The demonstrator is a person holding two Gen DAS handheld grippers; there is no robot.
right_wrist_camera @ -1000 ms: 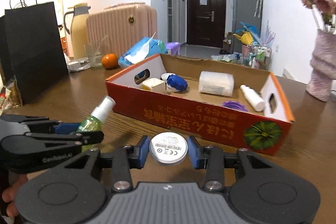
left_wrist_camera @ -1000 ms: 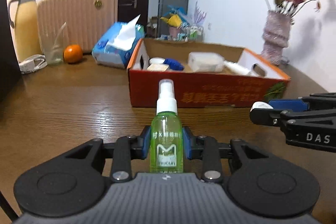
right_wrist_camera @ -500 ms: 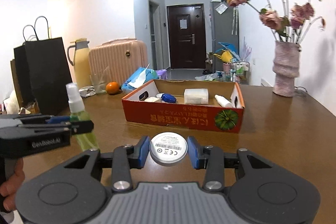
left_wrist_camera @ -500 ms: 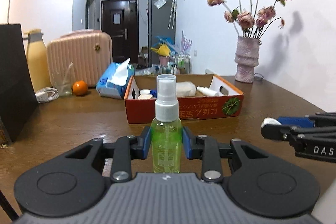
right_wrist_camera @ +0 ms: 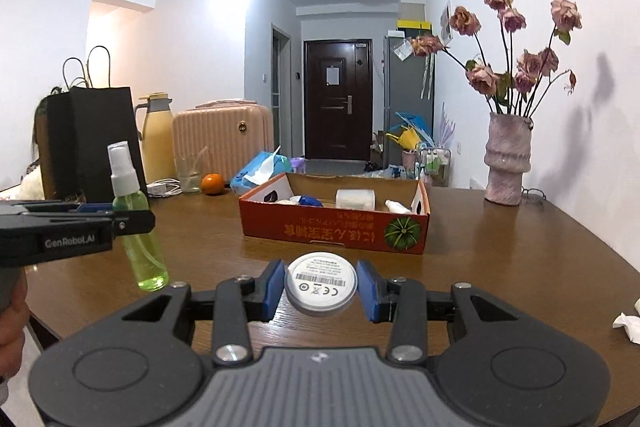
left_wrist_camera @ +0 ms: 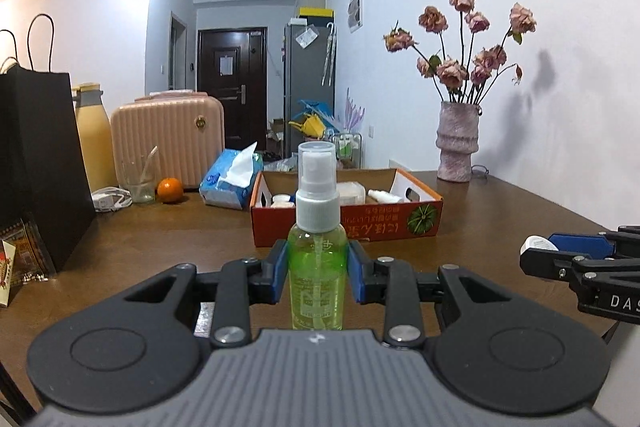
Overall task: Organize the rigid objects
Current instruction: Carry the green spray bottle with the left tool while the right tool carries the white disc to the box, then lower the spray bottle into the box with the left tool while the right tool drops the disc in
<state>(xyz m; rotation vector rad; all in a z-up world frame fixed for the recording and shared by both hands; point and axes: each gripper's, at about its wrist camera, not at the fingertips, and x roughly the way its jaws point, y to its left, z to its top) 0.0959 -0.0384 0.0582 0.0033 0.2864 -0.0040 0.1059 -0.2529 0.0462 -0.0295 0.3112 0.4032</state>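
Ahead — orange box (right_wrist_camera: 334,227), vase (right_wrist_camera: 507,163) — nothing between.

A translucent green plastic spray bottle (left_wrist_camera: 318,267) and glossy white disc (right_wrist_camera: 321,283) above a grained, varnished wooden table (right_wrist_camera: 500,251); beyond, a printed cardboard box (right_wrist_camera: 334,227).

My left gripper (left_wrist_camera: 318,275) clamps the green spray bottle (left_wrist_camera: 317,263) upright. Beyond it the orange cardboard box (left_wrist_camera: 352,229) sits on the wooden table (left_wrist_camera: 160,243); my right gripper (left_wrist_camera: 538,253) shows at right.
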